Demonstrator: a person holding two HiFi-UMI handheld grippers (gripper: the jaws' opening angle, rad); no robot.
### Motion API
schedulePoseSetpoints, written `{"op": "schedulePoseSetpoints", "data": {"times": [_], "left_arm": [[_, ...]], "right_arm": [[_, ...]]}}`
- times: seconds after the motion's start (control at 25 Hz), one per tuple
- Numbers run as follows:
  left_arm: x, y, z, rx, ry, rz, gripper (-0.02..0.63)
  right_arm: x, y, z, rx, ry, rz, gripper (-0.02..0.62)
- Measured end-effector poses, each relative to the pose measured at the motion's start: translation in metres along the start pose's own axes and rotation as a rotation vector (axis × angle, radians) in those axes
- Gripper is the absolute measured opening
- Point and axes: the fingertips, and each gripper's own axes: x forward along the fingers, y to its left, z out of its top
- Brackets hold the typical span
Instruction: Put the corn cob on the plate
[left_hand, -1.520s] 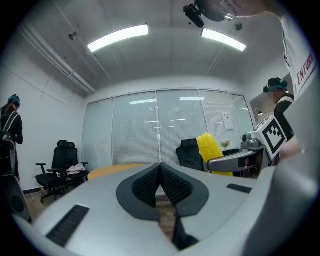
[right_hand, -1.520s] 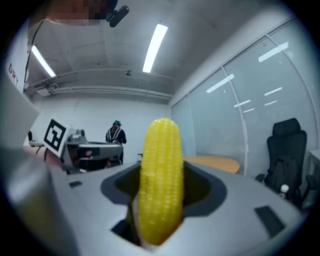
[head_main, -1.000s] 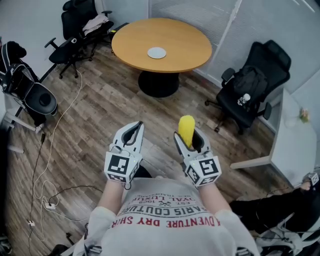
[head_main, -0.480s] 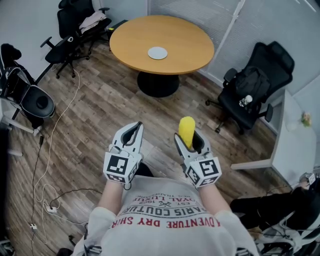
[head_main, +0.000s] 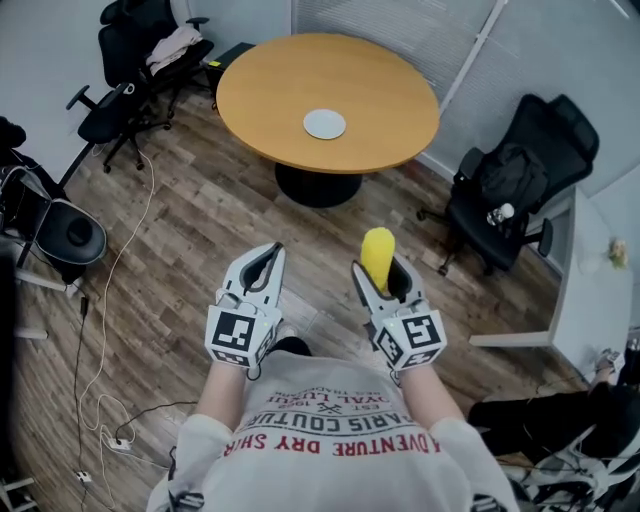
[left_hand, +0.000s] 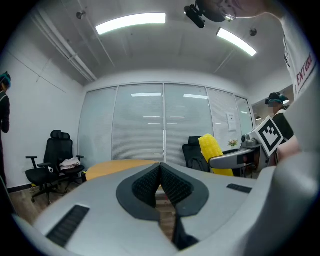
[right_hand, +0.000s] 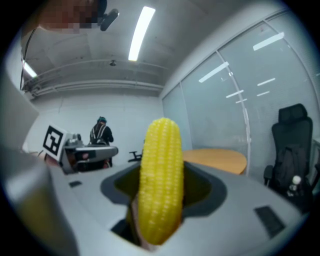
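A yellow corn cob (head_main: 377, 258) stands upright in my right gripper (head_main: 381, 277), which is shut on it; in the right gripper view the corn cob (right_hand: 160, 186) fills the middle between the jaws. My left gripper (head_main: 263, 263) is shut with nothing in it, its pads (left_hand: 172, 184) pressed together. Both are held over the wooden floor in front of the person's chest. A small white plate (head_main: 324, 124) lies near the middle of the round wooden table (head_main: 270, 90), well ahead of both grippers. From the left gripper view the corn cob (left_hand: 211, 151) shows at the right.
Black office chairs stand at the far left (head_main: 130, 70) and at the right (head_main: 515, 190), the right one with a bag on it. A white desk corner (head_main: 590, 290) is at the right edge. Cables (head_main: 100, 330) trail over the floor at the left.
The view has moved forward and a little right: the table and plate are nearer and larger. Both grippers keep the same pose, and the corn cob stays held.
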Motion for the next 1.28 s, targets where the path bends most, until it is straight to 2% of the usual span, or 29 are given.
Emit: {"op": "schedulePoseSetpoints", "data": {"times": [0.36,0.8,1.0,1.28], "left_arm": [[0.045,0.093,0.016,0.034,-0.008,-0.058,0.034],[0.093,0.150,-0.007,-0.003,0.033,-0.029,0.034],[0.134,0.167,-0.011,0.000,0.044,0.003,0.034],[0.214,0.193,0.002,-0.008,0.061,0.068,0.034]], "right_arm": [[0.090,0.003,0.019,0.026,-0.012,-0.061,0.267],[0.170,-0.016,0.012,0.031,0.037,-0.038,0.267],[0.212,-0.045,0.013,0.034,0.044,0.004,0.267],[0.277,-0.112,0.036,0.026,0.065,0.055,0.267]]}}
